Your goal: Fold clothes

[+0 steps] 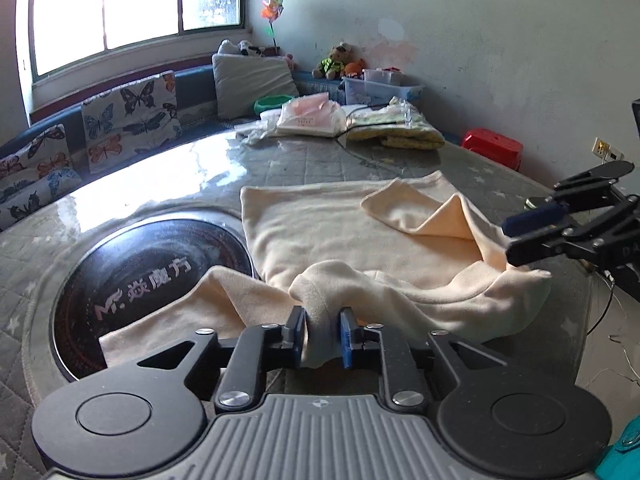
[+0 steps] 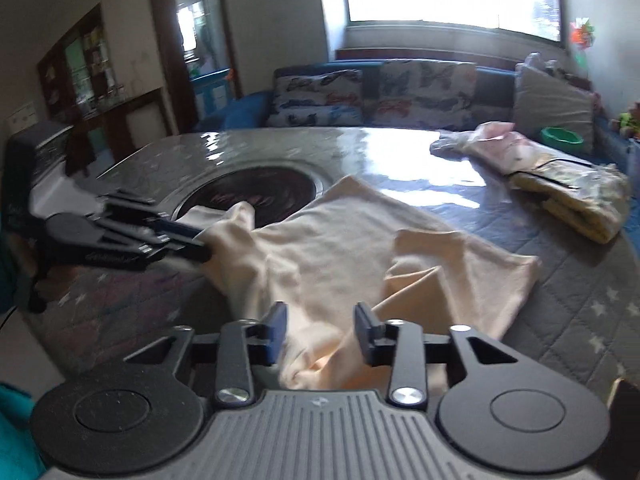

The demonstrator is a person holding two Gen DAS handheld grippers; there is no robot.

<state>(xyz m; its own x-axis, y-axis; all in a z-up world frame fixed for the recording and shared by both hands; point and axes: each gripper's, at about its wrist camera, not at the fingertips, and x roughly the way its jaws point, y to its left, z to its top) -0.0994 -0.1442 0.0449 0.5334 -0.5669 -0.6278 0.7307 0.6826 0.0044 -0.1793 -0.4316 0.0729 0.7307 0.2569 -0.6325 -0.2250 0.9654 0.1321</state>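
A cream garment (image 1: 340, 236) lies spread on the grey quilted table (image 1: 300, 164), one sleeve folded over its middle. At the near edge my left gripper (image 1: 322, 330) pinches a bunched fold of it between its pads, and the fabric hangs below the fingers. In the right wrist view the same gripper (image 2: 202, 246) meets the garment (image 2: 332, 248) at its left edge. My right gripper (image 2: 322, 332) stands open over the garment's near corner, with loose cloth in the gap and space beside the pads. In the left wrist view the right gripper (image 1: 510, 238) hovers at the garment's right edge with its fingers apart.
A round black hotplate (image 1: 140, 280) is set into the table, partly under the garment's left sleeve. A folded yellow cloth (image 1: 400, 132) and a bagged pink item (image 1: 308, 118) lie at the far edge. Butterfly cushions (image 1: 128, 116) line the bench behind. A red stool (image 1: 492, 148) stands on the right.
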